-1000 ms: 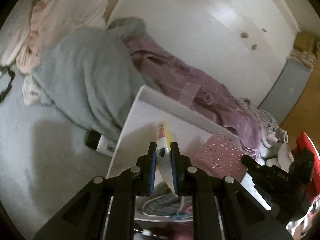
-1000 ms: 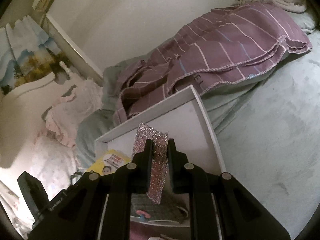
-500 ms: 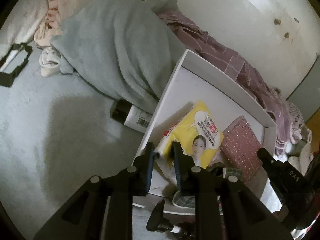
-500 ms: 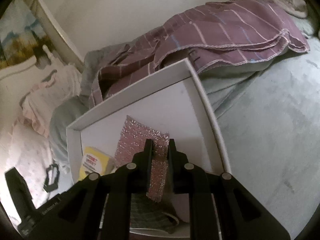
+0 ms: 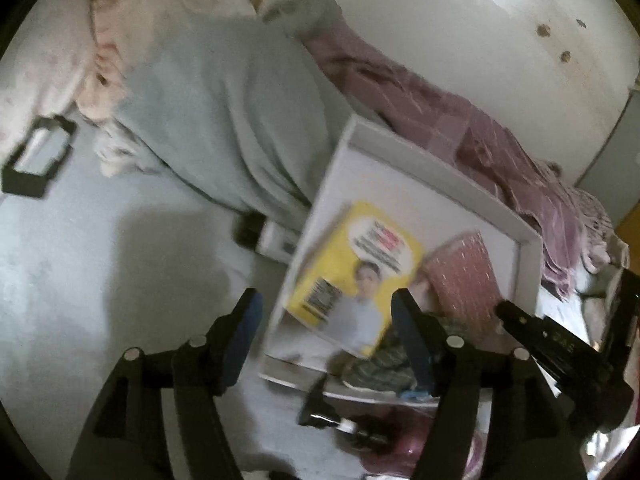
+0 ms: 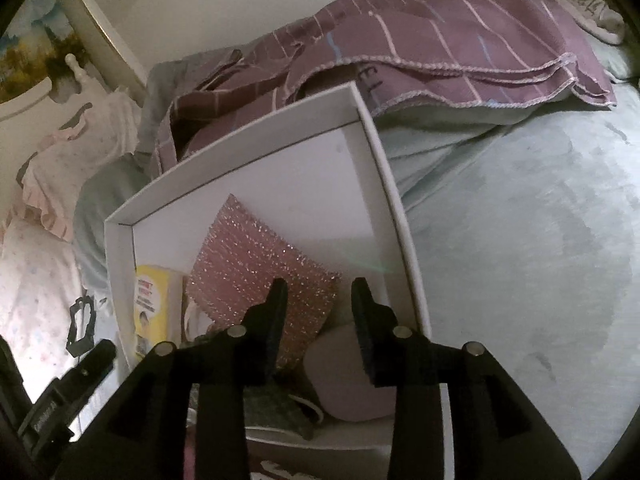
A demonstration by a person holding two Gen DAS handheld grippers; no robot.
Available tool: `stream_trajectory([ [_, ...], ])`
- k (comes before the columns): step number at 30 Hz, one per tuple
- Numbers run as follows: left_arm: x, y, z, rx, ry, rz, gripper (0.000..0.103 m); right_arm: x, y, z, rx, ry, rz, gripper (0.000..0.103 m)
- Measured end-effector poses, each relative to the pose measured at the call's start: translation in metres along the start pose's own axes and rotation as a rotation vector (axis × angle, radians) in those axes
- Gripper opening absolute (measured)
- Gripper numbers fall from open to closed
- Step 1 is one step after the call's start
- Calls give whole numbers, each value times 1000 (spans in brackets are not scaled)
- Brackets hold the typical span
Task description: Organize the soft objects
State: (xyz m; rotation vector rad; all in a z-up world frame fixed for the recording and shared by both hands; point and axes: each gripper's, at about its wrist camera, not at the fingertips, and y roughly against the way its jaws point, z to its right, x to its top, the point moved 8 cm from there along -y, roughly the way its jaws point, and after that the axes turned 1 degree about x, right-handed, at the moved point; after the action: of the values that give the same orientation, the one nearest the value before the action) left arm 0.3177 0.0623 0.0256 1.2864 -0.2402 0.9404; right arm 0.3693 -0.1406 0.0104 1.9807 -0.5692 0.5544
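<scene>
A white shallow box (image 5: 440,168) (image 6: 256,148) lies on a pale bedspread. In it lie a yellow tissue pack (image 5: 352,272) (image 6: 150,300), a glittery pink pad (image 5: 464,280) (image 6: 256,264) and a grey plaid soft item (image 5: 376,368) near the front edge. My left gripper (image 5: 326,312) is open and empty just above the tissue pack. My right gripper (image 6: 318,304) is open and empty just above the pink pad's near corner.
A grey-green blanket (image 5: 224,112) and a purple striped blanket (image 6: 440,44) are heaped behind the box. A white bottle with a black cap (image 5: 264,236) lies at the box's left side. A pink pillow (image 5: 48,72) and a black frame (image 5: 38,156) lie at far left.
Both grippers have opened. The left let go of the tissue pack and the right let go of the pink pad; both items now lie in the box.
</scene>
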Motion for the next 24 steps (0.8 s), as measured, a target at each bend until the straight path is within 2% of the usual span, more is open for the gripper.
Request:
stream_trajectory([
  [2,5,8,-3,-4,12,35,66,2,5,-2,-1,3,6,36],
  [3,7,11,-3,-16,22,43,61,2,8,-4,0,7,8,36],
  [5,4,14,-2,-47,32,31,31,3,13,-8,-1,17,9,36],
  [7,5,14,-3,-88,40,2,21,2,19,-13,-8,31,8,36],
  [9,4,14,2,-152,45,-9,20,1,24,-18,-11,49,2,36],
  [12,5,11,8,-229,51,16,20,-3,30,-24,-4,69,-11,36],
  [16,6,-3,22,-287,-3,2,20,-5,42,-34,11,98,2,36],
  [17,4,-10,22,-265,-7,-18,19,-6,42,-37,15,103,5,36],
  [20,-9,-41,9,-85,-15,-117,6,-9,44,-46,36,125,-5,36],
  [21,-15,-51,5,-54,-7,-157,4,-12,43,-50,51,132,-20,36],
  [24,-17,-50,7,-52,0,-178,4,-22,35,-65,106,155,-78,36],
])
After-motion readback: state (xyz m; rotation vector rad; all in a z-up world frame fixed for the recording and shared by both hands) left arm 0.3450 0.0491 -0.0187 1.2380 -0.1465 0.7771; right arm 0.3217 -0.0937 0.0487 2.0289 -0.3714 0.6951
